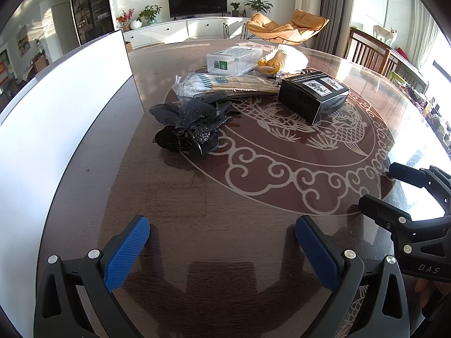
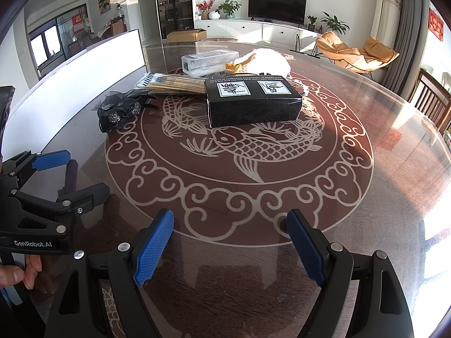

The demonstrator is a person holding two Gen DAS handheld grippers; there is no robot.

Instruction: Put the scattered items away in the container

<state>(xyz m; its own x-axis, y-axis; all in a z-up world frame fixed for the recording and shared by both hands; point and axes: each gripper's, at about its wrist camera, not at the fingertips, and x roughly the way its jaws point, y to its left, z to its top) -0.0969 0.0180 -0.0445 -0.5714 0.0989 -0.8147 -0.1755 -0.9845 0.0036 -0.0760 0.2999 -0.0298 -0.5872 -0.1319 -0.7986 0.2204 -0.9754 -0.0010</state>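
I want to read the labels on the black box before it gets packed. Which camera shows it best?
The right wrist view: the black box faces the camera broadside, with both white labels on its top and its long side showing. The left wrist view shows it farther off, corner-on, labels skewed and smaller.

Lit brightly by daylight from windows on the right. Blown-out glare across the table's [image 1: 197, 225] glossy right edge and on the white panel [image 1: 64, 107] at left. Soft shadows and dim reflections of the gripper fingers cast on the near surface. Sharp at centre; strongly bowed by fisheye toward the rims, with dark vignetted corners.
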